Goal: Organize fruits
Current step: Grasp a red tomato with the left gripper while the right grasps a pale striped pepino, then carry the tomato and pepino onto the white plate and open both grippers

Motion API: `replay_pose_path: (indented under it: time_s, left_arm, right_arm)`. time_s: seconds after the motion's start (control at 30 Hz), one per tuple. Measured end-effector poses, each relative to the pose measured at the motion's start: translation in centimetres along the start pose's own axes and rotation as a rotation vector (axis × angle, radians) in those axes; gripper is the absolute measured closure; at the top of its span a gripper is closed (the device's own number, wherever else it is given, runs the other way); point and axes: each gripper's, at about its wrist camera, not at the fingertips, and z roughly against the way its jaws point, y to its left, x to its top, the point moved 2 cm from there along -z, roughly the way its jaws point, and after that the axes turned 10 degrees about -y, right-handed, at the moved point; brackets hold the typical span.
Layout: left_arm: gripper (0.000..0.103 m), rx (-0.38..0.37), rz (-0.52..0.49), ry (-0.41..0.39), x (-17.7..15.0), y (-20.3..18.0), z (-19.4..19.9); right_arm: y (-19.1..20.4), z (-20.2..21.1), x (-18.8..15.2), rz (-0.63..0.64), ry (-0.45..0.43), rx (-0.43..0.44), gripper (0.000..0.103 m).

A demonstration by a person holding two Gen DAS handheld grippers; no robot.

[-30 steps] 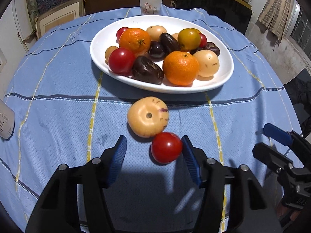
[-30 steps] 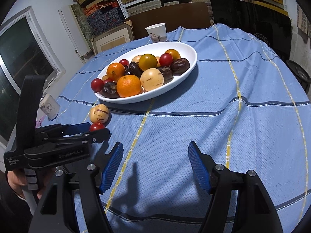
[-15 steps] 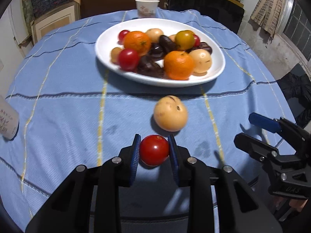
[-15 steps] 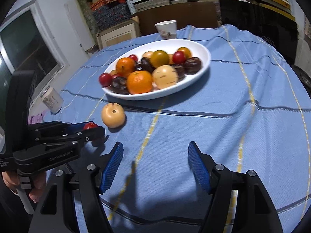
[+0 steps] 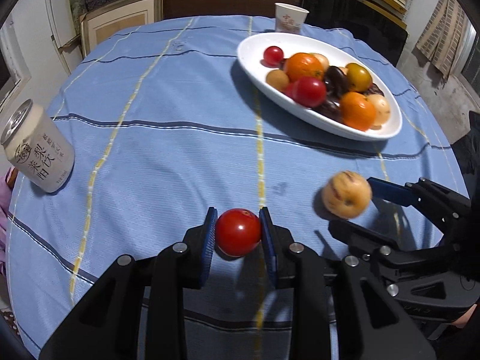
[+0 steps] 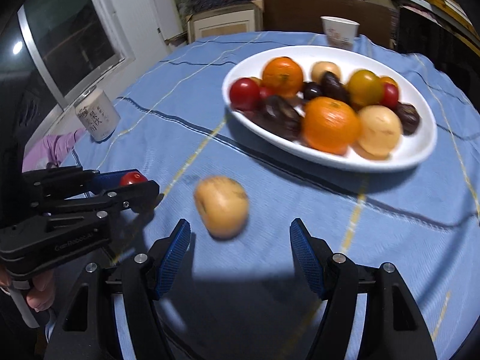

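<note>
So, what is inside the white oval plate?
The white oval plate holds two oranges, red tomatoes, a yellow-green tomato, dark purple fruits and pale yellow fruits. Whatever lies under the pile is covered.

Blue-clothed table [image 5: 168, 96] carries white plate [image 5: 255, 69], can [image 5: 39, 150], paper cup [image 5: 289, 18], yellow fruit [image 5: 346, 193].

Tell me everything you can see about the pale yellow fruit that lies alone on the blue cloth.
The pale yellow fruit is round and a little flattened, with a smooth matte skin, thin dark streaks and a small stem dimple. It is blurred in both views. It rests on the blue tablecloth, apart from the white plate, just ahead of the open right gripper; nothing grips it. The left gripper, beside it, holds a red tomato.
</note>
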Motion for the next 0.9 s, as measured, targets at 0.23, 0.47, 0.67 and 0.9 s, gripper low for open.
replay_pose_path:
  time_s: [0.23,0.47,0.67,0.9]
  left_arm:
    - [0.075,-0.009,0.012,0.008,-0.2,0.5,-0.4]
    - [0.075,-0.026,-0.021,0.007,0.0,-1.3,-0.2]
    - [0.075,-0.033,-0.086,-0.023,1.1,-3.7,1.1]
    - [0.075,-0.056,-0.139,-0.058,3.6,-6.1,2.2]
  right_arm:
    - [0.8,-0.7,0.5,0.033,0.031,0.005,0.065]
    - [-1.6,1.6,-0.3,-0.032,0.007,-0.002,0.065]
    - [-4.5,5.0,0.0,-0.063,-0.046,-0.04,0.065]
    - [-7.8,8.4,1.7,-0.098,-0.124,-0.074,0.065]
